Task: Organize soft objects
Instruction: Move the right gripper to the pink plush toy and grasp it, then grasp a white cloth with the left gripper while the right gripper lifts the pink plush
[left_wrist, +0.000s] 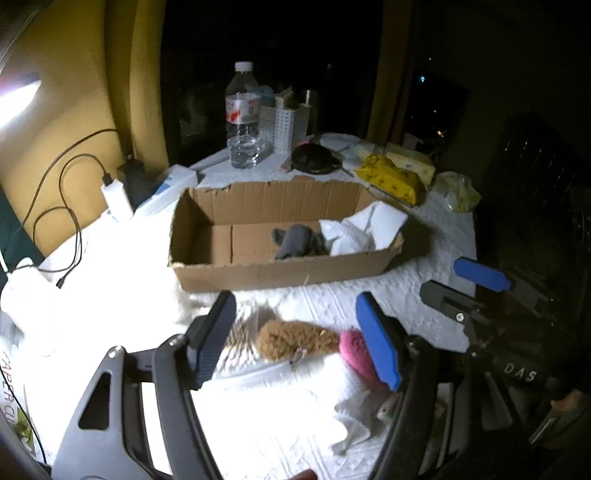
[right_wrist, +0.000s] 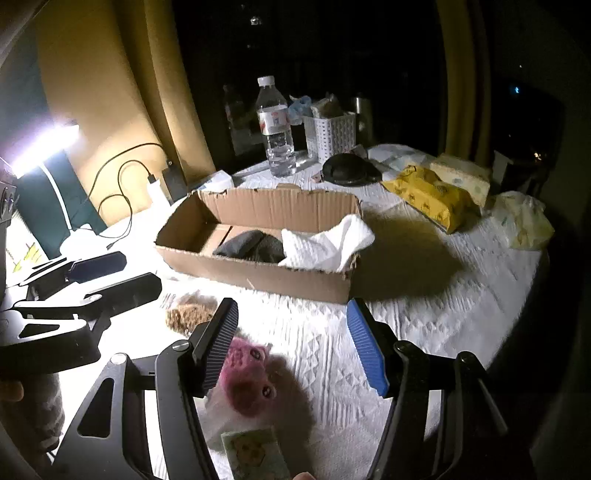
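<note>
An open cardboard box (left_wrist: 207, 240) stands mid-table and holds a grey cloth (left_wrist: 295, 242) and a white cloth (left_wrist: 364, 229); it also shows in the right wrist view (right_wrist: 258, 273) with the grey cloth (right_wrist: 255, 245) and white cloth (right_wrist: 325, 245). My left gripper (left_wrist: 299, 339) is open over a brown fuzzy sponge (left_wrist: 295, 339), with a pink plush toy (left_wrist: 356, 350) beside it. My right gripper (right_wrist: 295, 343) is open, with the pink plush toy (right_wrist: 247, 373) by its left finger. The brown sponge (right_wrist: 186, 314) lies further left.
A water bottle (left_wrist: 242, 114), a white perforated basket (right_wrist: 334, 133), a dark round object (right_wrist: 349, 168), yellow wipe packs (right_wrist: 428, 195) and a plastic bag (right_wrist: 524, 221) sit behind the box. A charger and cables (left_wrist: 114, 195) lie left. A bright lamp (right_wrist: 40, 147) glares at left.
</note>
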